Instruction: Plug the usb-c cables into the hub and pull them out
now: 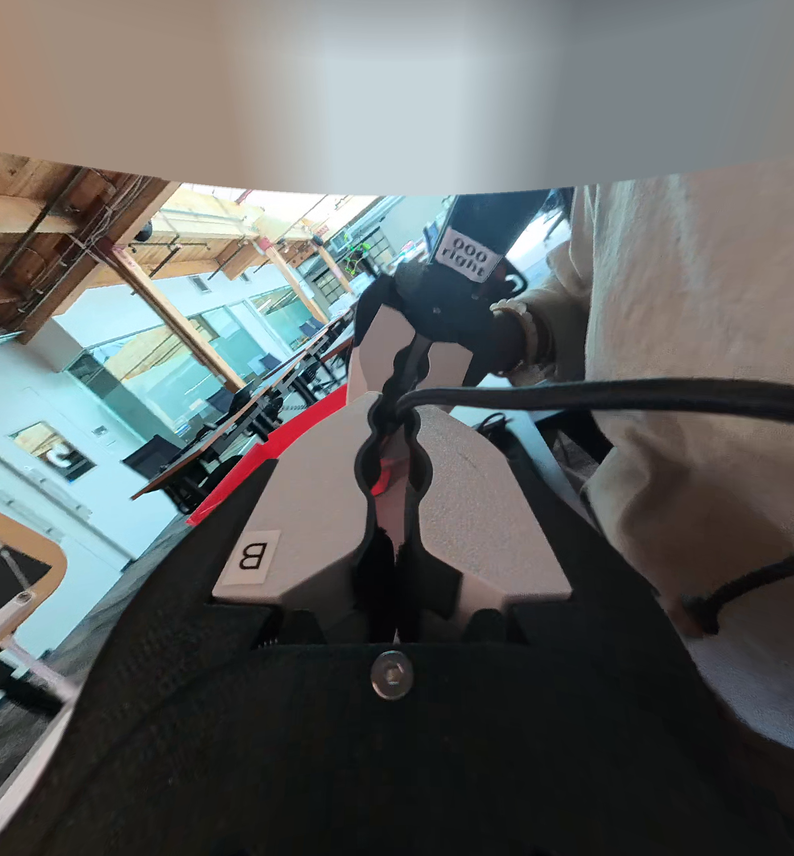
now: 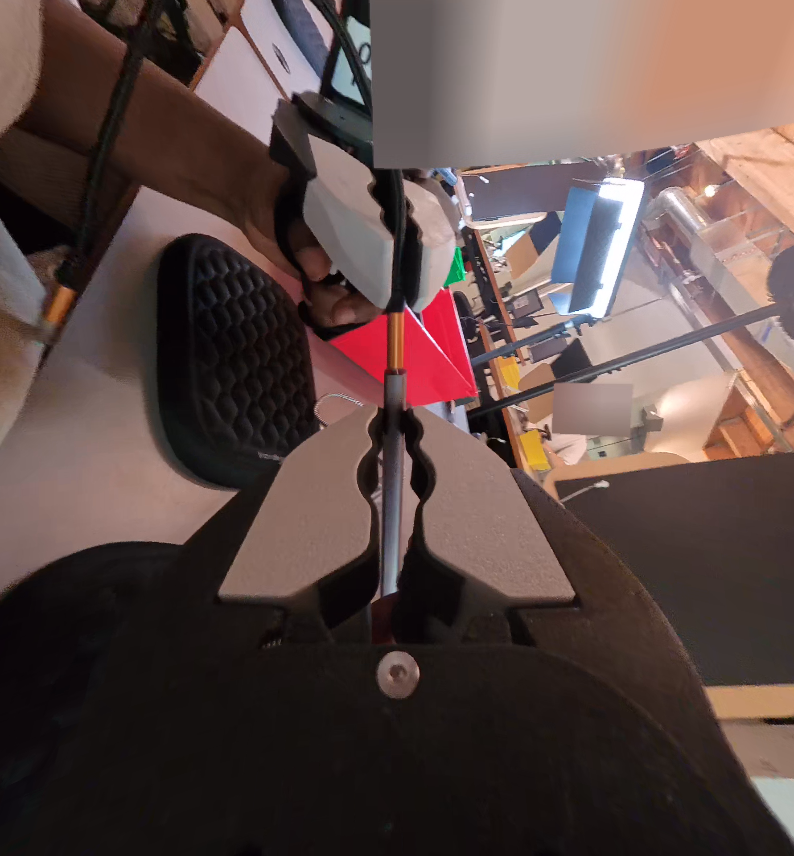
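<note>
In the right wrist view my right gripper [image 2: 392, 417] is shut on a slim grey hub [image 2: 392, 486], held edge-on between the fingers. An orange usb-c plug [image 2: 395, 340] on a black cable [image 2: 397, 231] meets the hub's far end and looks seated. My left gripper [image 2: 397, 296] faces it and is shut on that cable just behind the plug. In the left wrist view my left gripper [image 1: 392, 410] pinches the black cable [image 1: 617, 393], which runs off right; the right gripper [image 1: 402, 389] is tip to tip with it. A second cable with an orange plug [image 2: 59, 305] hangs at the left.
A black mesh case [image 2: 233, 356] lies on the white table [image 2: 84, 440] left of the grippers. A red folded stand [image 2: 432, 366] is behind the plug, and a small wire spring [image 2: 334, 403] lies beside it. A person's beige sleeve [image 1: 686, 370] fills the right side. My left and right fingertips are right by each other.
</note>
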`<state>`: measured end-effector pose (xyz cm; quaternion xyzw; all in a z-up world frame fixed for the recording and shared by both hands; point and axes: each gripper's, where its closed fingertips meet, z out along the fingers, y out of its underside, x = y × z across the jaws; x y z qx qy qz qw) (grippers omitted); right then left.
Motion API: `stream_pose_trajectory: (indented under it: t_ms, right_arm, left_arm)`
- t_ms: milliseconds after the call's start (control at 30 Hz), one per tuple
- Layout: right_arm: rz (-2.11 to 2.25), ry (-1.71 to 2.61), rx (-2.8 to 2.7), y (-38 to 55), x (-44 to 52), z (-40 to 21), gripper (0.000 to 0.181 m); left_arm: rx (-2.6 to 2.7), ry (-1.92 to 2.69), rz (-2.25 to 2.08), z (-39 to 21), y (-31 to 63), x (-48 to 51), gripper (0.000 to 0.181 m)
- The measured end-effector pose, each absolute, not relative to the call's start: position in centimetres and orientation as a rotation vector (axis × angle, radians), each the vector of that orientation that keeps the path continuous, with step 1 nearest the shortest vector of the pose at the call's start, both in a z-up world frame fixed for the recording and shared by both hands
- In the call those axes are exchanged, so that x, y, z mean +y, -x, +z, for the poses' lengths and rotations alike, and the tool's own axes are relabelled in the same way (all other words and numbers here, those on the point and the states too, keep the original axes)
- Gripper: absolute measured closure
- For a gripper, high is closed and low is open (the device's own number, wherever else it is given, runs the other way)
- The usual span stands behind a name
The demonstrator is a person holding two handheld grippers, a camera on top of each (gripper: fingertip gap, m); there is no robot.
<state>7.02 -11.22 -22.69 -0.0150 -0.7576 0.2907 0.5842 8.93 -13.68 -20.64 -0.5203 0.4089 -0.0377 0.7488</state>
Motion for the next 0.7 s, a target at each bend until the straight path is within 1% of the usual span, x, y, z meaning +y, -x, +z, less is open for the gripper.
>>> stream_pose_trajectory:
  t_ms: [167,267,300,333,400,500,567,633,667,700]
  right_arm:
    - [0.73,0.024,-1.798,-6.8,-12.3,-23.8,0.174]
    - [0.682,0.059,-1.749,-6.2,-11.2,-23.4,0.174]
    - [0.706,0.066,-1.742,-6.3,-11.3,-23.2,0.173]
    - [0.739,0.073,-1.739,-6.4,-11.6,-23.0,0.173]
    - [0.71,0.056,-1.73,-6.4,-11.8,-23.0,0.173]
    - [0.775,0.062,-1.688,-6.5,-12.4,-22.4,0.171]
    - [0.809,0.105,-1.669,-6.1,-12.2,-22.2,0.156]
    - [0.771,0.128,-1.707,-5.4,-11.8,-23.0,0.148]
    - [0.764,0.111,-1.725,-5.2,-12.1,-23.4,0.151]
    - [0.761,0.081,-1.732,-5.2,-12.6,-23.5,0.168]
  left_arm:
    - [0.947,1.099,-0.164,-20.8,-10.9,-13.6,0.176]
    - [0.92,1.134,-0.028,-20.7,-9.5,-13.1,0.175]
    - [0.917,1.144,0.004,-20.8,-9.2,-13.1,0.173]
    - [0.909,1.164,0.039,-21.1,-8.9,-12.9,0.164]
    - [0.915,1.18,0.109,-21.5,-8.6,-12.6,0.175]
    - [0.92,1.125,0.139,-20.7,-8.8,-13.2,0.176]
    - [0.926,1.097,0.116,-20.4,-9.0,-13.6,0.176]
    - [0.934,1.066,0.082,-20.3,-9.4,-13.9,0.177]
    - [0.938,1.066,0.076,-20.4,-9.5,-13.9,0.177]
    - [0.944,1.076,0.076,-20.6,-9.5,-13.7,0.177]
